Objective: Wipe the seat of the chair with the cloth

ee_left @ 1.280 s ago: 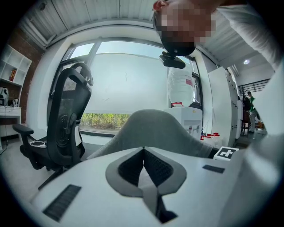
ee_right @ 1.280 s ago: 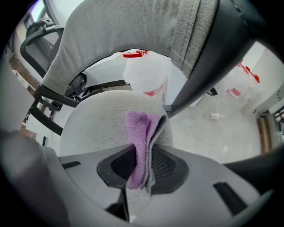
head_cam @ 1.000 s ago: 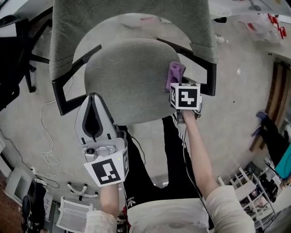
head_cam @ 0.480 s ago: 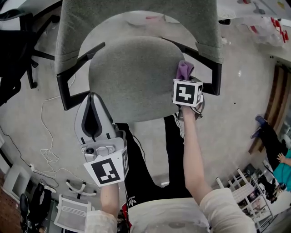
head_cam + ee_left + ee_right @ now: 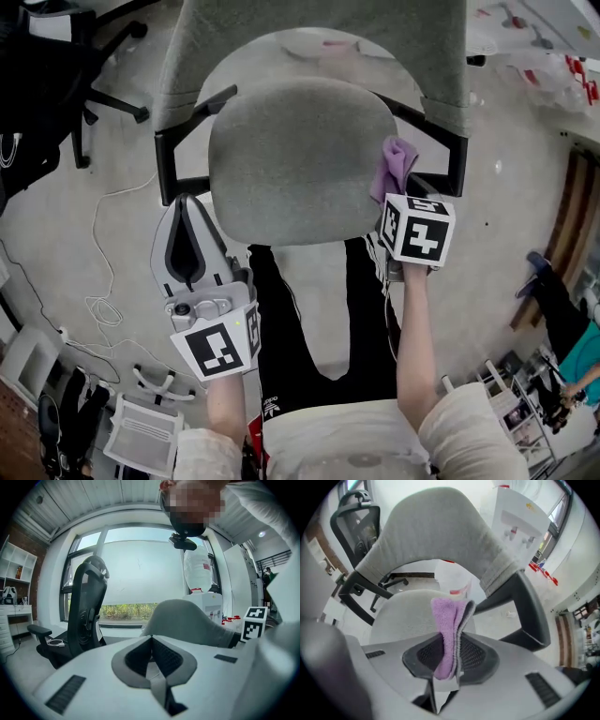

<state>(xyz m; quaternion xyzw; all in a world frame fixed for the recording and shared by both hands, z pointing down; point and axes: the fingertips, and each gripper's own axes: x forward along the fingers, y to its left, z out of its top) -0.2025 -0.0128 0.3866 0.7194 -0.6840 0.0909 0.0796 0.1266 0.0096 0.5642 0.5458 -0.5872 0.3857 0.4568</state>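
Note:
The chair's grey seat [image 5: 300, 159] fills the middle of the head view, its grey backrest [image 5: 309, 37] beyond. A purple cloth [image 5: 396, 164] sits at the seat's right edge, by the black armrest [image 5: 445, 141]. My right gripper [image 5: 395, 186] is shut on the cloth [image 5: 447, 625], which sticks out folded between its jaws over the seat [image 5: 403, 611]. Whether the cloth touches the seat I cannot tell. My left gripper [image 5: 187, 206] is held off the seat's near left corner, shut with nothing in it [image 5: 151, 641].
A black office chair [image 5: 56, 84] stands at the far left, and cables [image 5: 103, 309] trail over the floor below it. The person's dark-trousered legs [image 5: 309, 319] are just in front of the seat. A water dispenser [image 5: 520, 513] stands behind the backrest.
The right gripper with the cloth has slid toward the seat's right edge and drawn back toward the person. The left gripper has stayed still.

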